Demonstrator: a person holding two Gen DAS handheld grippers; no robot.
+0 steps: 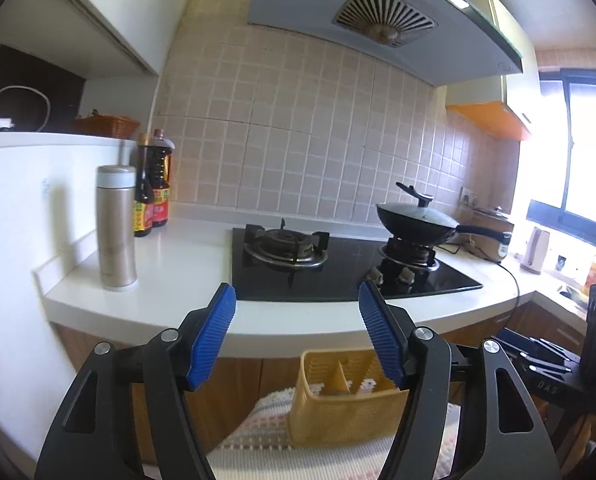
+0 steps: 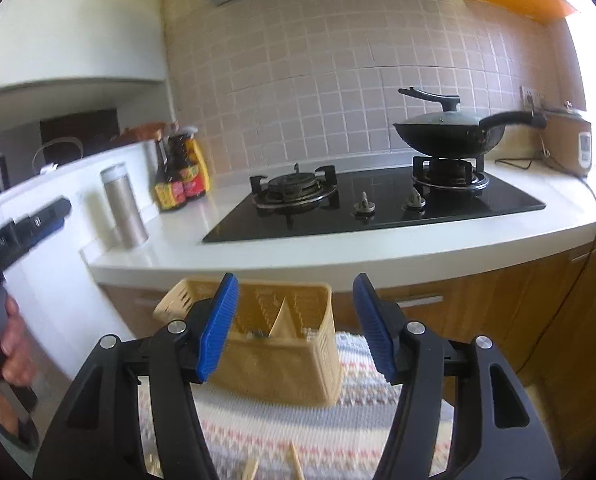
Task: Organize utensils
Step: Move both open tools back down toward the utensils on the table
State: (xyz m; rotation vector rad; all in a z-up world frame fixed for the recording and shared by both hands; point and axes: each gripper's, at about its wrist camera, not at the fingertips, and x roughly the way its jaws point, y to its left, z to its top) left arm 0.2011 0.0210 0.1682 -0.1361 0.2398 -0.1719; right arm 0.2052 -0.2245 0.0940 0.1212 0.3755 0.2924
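Note:
A yellow plastic utensil basket (image 1: 338, 404) with inner dividers stands on a striped woven cloth (image 1: 254, 428) below the counter edge; it also shows in the right wrist view (image 2: 282, 352). My left gripper (image 1: 296, 334) is open and empty, above and just before the basket. My right gripper (image 2: 294, 326) is open and empty, in front of the basket. Tips of wooden chopsticks (image 2: 296, 462) lie on the cloth (image 2: 338, 432) between the right fingers, at the bottom edge. The left gripper's tool and the hand holding it (image 2: 14, 344) show at the left of the right wrist view.
A white counter (image 1: 178, 264) carries a black gas hob (image 1: 338, 264), a lidded black wok (image 1: 418, 220), a steel thermos (image 1: 116, 226) and sauce bottles (image 1: 152, 188). A rice cooker (image 2: 570, 144) and kettle (image 1: 536, 250) stand at the right. Wooden cabinet doors (image 2: 478, 312) run under the counter.

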